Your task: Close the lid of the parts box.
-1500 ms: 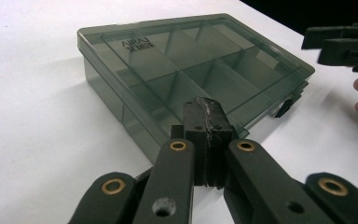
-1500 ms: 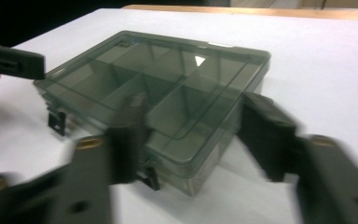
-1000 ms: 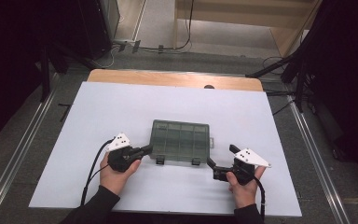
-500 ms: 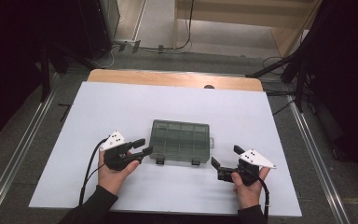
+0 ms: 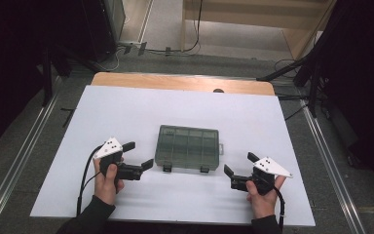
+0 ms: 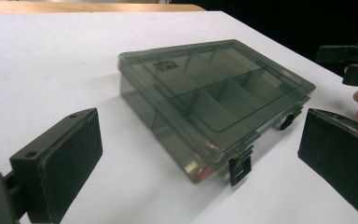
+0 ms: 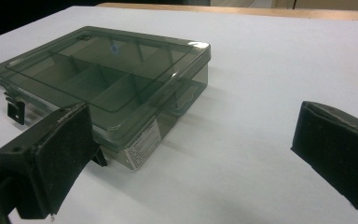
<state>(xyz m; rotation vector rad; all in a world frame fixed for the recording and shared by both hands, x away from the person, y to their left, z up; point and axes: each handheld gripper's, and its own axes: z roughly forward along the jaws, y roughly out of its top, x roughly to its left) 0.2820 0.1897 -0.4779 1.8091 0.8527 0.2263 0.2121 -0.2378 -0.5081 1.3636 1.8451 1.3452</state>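
Observation:
A smoke-grey see-through compartment box lies flat mid-table with its lid down. Two black latches stick out along its near edge. My left gripper hovers just left of the box's near-left corner; its jaws have just been opening, they stand wide, and nothing is between them. In the left gripper view the box lies ahead of both pads. My right gripper is open too, a little right of the near-right corner. The right gripper view has the box ahead on the left, beyond the pads.
The white sheet covers the table. A strip of wooden tabletop shows at the far edge. Dark stands and cables sit on the floor around it. The other hand and its gripper appear at the right of the left gripper view.
The left gripper was shut at the box's near-left latch; it has drawn back to the left and its jaws have spread wide. The right gripper has edged slightly right, still open.

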